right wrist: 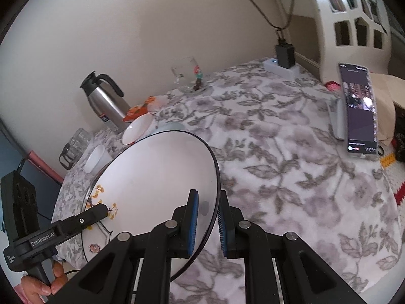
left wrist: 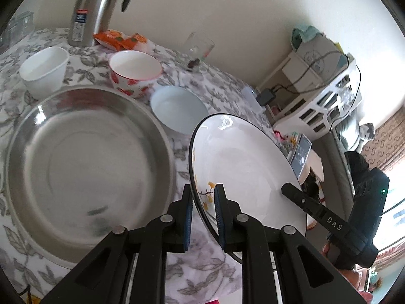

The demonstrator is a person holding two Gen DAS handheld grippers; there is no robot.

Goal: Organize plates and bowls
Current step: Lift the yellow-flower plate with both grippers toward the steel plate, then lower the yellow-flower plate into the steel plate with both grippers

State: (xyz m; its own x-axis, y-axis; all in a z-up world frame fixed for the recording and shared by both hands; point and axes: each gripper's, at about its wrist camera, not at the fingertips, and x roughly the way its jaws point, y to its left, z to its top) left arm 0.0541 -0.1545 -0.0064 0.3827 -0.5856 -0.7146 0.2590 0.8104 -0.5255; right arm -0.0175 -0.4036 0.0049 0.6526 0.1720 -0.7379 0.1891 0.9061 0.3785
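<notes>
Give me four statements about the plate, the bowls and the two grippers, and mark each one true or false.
1. Both grippers grip the white plate by its rim. True: left gripper, right gripper.
2. The plate lies flat inside the metal basin. False: it is tilted, beside the basin.
3. The strawberry bowl is stacked in the pale blue bowl. False: they stand apart.
4. A steel jug stands behind the bowls. True.
</notes>
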